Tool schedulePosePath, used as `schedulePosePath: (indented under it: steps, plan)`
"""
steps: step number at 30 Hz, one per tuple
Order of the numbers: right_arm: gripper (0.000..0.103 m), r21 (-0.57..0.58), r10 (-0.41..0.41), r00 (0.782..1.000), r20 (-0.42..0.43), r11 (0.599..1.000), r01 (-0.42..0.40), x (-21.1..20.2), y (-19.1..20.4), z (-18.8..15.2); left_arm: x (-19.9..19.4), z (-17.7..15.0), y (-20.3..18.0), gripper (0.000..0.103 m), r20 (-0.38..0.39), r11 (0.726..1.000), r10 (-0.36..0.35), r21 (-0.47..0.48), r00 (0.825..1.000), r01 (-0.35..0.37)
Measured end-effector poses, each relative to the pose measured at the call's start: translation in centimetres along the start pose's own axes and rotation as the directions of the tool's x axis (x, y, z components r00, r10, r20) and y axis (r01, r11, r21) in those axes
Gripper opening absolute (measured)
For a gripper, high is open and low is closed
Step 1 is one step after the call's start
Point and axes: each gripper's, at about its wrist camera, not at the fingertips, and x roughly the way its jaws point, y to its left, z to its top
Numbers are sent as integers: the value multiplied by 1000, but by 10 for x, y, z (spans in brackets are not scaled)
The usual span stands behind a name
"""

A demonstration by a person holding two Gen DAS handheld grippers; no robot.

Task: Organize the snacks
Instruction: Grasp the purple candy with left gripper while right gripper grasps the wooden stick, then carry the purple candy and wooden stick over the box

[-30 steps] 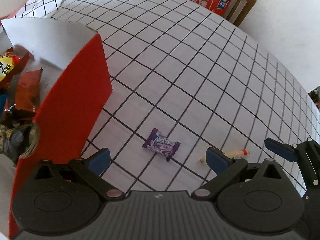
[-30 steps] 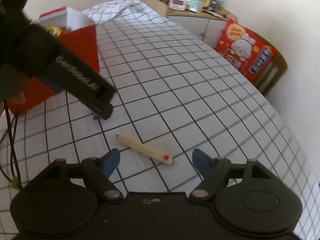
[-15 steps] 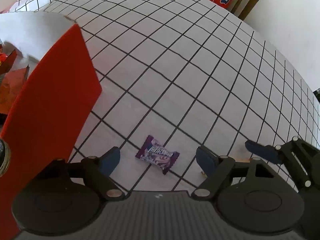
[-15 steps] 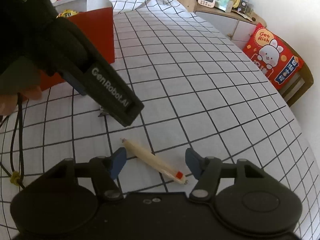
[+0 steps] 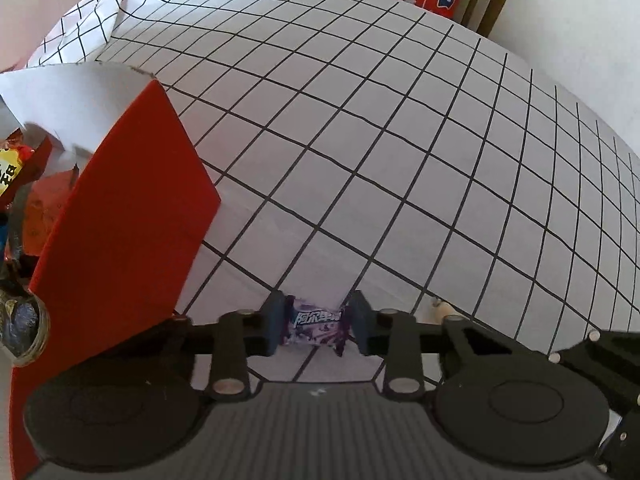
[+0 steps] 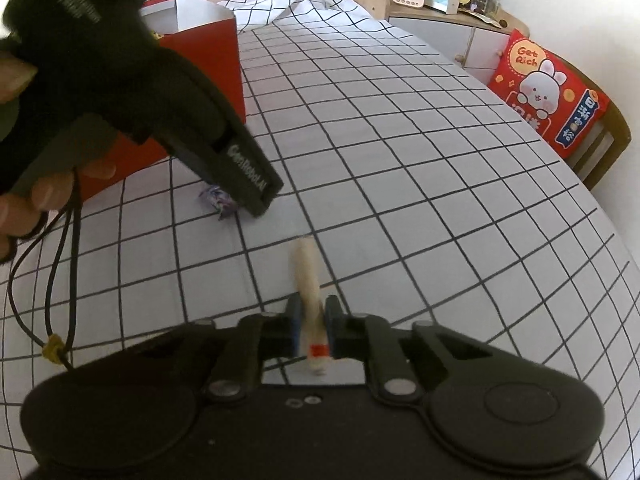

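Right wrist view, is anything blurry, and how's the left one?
Right wrist view: the cream snack stick is motion-smeared between the right gripper pads. Left wrist view: sharp, the purple candy print shows; fisheye bends the checked tablecloth lines.

White walls [image 6: 540,8]; grid-checked tablecloth [image 5: 360,140] over the table; wooden chair [image 6: 608,136] holding a red rabbit cushion [image 6: 548,92]; cluttered cabinet [image 6: 436,36] beyond; soft daylight
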Motion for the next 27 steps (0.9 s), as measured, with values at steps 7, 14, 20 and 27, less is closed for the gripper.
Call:
schedulePosePath:
  steps: [7, 14, 20, 27]
  plan:
    - [9, 177, -31, 1000, 5, 984, 29, -8, 0, -11, -3, -8, 7, 23, -8, 999, -37, -5, 999, 37]
    - [9, 393, -29, 999, 23, 919, 18, -26, -5, -29, -12, -23, 15, 23, -30, 997, -77, -8, 997, 76]
    - [9, 475, -22, 999, 44, 880, -2, -51, 6, -41, -33, -39, 25, 23, -38, 993, -121, -7, 992, 121]
    - [9, 544, -34, 997, 75, 839, -13, -79, 27, -42, -67, -56, 37, 23, -23, 989, -146, 20, 989, 146]
